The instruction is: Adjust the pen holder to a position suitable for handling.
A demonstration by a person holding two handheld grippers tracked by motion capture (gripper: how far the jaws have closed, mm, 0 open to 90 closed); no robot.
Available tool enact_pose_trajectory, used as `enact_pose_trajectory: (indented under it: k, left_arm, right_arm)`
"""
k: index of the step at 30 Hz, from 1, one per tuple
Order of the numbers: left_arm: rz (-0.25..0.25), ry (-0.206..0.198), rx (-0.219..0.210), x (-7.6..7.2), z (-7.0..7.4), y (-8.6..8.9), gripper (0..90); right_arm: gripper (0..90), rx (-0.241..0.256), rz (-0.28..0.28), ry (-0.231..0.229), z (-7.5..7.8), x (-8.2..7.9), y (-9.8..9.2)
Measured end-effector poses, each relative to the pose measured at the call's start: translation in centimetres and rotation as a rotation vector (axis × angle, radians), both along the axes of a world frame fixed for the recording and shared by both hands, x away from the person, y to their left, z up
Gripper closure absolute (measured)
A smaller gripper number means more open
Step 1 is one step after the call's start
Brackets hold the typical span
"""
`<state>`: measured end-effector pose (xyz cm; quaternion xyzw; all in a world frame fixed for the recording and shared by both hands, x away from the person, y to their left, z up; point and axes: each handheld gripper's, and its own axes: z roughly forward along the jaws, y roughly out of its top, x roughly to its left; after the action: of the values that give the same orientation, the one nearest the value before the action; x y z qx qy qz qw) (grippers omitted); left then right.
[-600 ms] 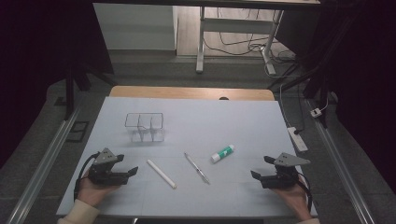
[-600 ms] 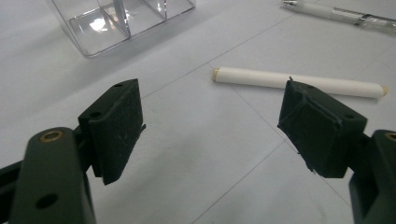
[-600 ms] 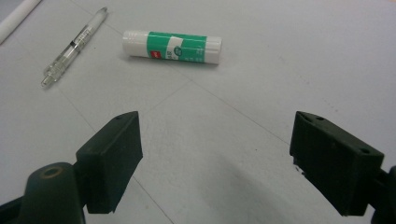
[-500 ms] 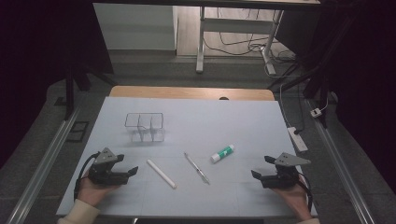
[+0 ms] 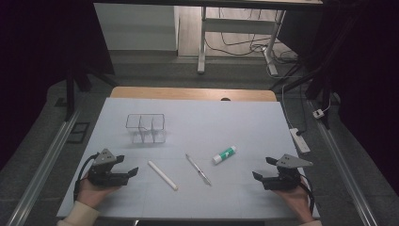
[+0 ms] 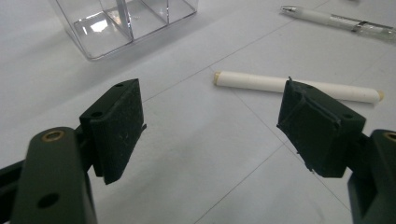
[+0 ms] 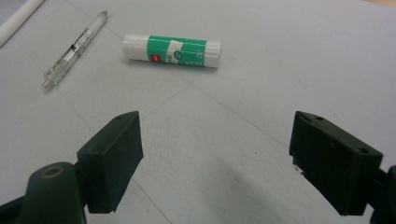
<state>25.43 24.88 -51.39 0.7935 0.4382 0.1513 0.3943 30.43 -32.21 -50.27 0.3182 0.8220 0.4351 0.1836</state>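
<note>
So the biggest thing here is the table (image 5: pixel 197 117), covered in a pale grey-white sheet with faint grid lines. Everything sits on its near half.

Next down in size is the clear box (image 5: pixel 146 128), a see-through organizer with dividers inside, sitting left of centre and a bit farther back than the rest. In the left gripper view you can see its corner and partitions up at the far left (image 6: pixel 123 23).

Then the two tongs. The left gripper (image 5: pixel 131 170) rests at the near left with a hand under it, jaws spread wide apart and holding nothing. The right gripper (image 5: pixel 261 170) sits at the near right, same deal: jaws released, wide gap, nothing between them. Both point in toward the middle of the table.

Smaller stuff lies between them. The white stick (image 5: pixel 163 175) lies closest to the left gripper, just to its right, angled with its far end to the left; in the left gripper view it's right past the jaws (image 6: pixel 261 83). The pen (image 5: pixel 197 169) is near the middle, roughly parallel to the stick and apart from it. The glue stick (image 5: pixel 224 154), white with a green label, lies right of the pen and a little farther back, nearest the right gripper but well clear of its jaws (image 7: pixel 172 47).
</note>
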Motion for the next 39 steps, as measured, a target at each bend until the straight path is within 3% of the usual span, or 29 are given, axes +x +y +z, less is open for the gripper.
enact_pose_trajectory:
  k: [16,27,39]
  left_arm:
    - [0.005,0.027,-0.013,0.7,0.1,0.5,23.1]
    - [0.032,0.042,-0.002,2.3,0.1,0.8,24.3]
    - [0.077,0.025,0.007,4.1,0.5,1.7,28.6]
  right_arm:
    - [18.2,0.0,-0.006,0.003,0.0,0.1,0.0]
    - [18.6,-0.004,-0.005,0.007,-0.2,0.2,0.0]
    - [18.9,-0.001,-0.014,0.01,-0.1,0.0,-0.3]
